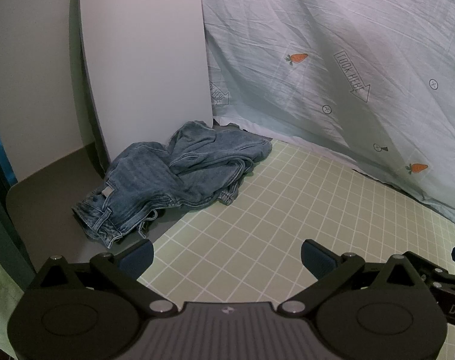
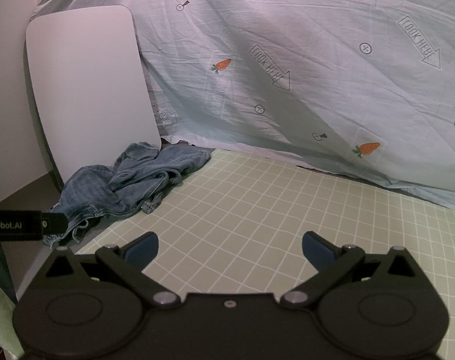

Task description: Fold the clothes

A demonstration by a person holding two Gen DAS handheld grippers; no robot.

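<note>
Jeans (image 1: pixel 179 177): crumpled heap at the desk's (image 1: pixel 257 225) far-left corner, long axis along the left edge. Our left tool (image 1: pixel 227 259) nearer; right tool (image 2: pixel 230 250) likewise wide, empty.

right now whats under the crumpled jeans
The jeans lie partly on the dark tabletop and partly on the green grid mat. Whatever lies beneath the heap itself is covered.

Crumpled jeans (image 1: pixel 173 177) of faded blue denim with stitched seams. A matt green grid-printed mat (image 1: pixel 272 225). A thin, creased cotton-like sheet (image 1: pixel 347 60) with carrot prints. A smooth matt white board (image 1: pixel 143 54). Matt black plastic left gripper (image 1: pixel 227 258).
</note>
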